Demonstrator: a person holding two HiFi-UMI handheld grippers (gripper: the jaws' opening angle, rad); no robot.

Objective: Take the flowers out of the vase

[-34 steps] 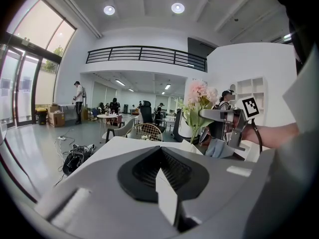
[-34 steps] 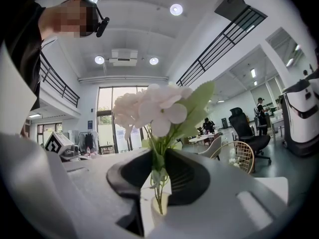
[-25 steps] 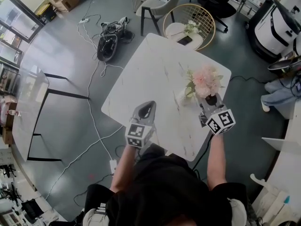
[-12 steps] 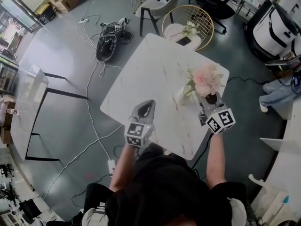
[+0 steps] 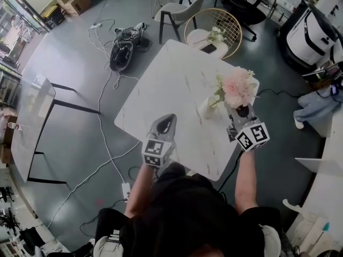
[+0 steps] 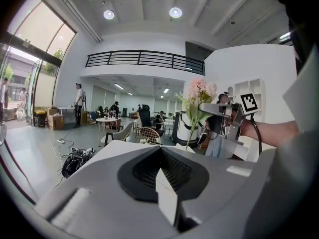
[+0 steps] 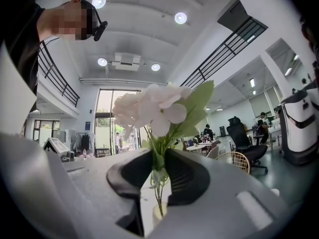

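A bunch of pale pink flowers [image 5: 237, 87] with green leaves stands over the right side of the white marble table [image 5: 171, 84]. My right gripper [image 5: 239, 111] is shut on the green stems [image 7: 157, 166], just under the blooms [image 7: 149, 108]. The stems run down to the mouth of the small white vase [image 5: 207, 108], which shows below the jaws in the right gripper view [image 7: 159, 210]. My left gripper [image 5: 163, 125] hovers over the table's near edge with its jaws shut and nothing in them. In its view the flowers [image 6: 200, 91] and right gripper [image 6: 224, 114] are ahead to the right.
Beyond the table stand a round gold wire side table [image 5: 213, 33] with a small bouquet and a phone, and a chair [image 5: 179, 9]. Cables and a dark bag [image 5: 122, 52] lie on the floor at the left. A glass desk [image 5: 32, 122] is further left.
My right gripper has risen slightly with the flowers, which now sit a little higher and further off in the head view. The left gripper has stayed still.
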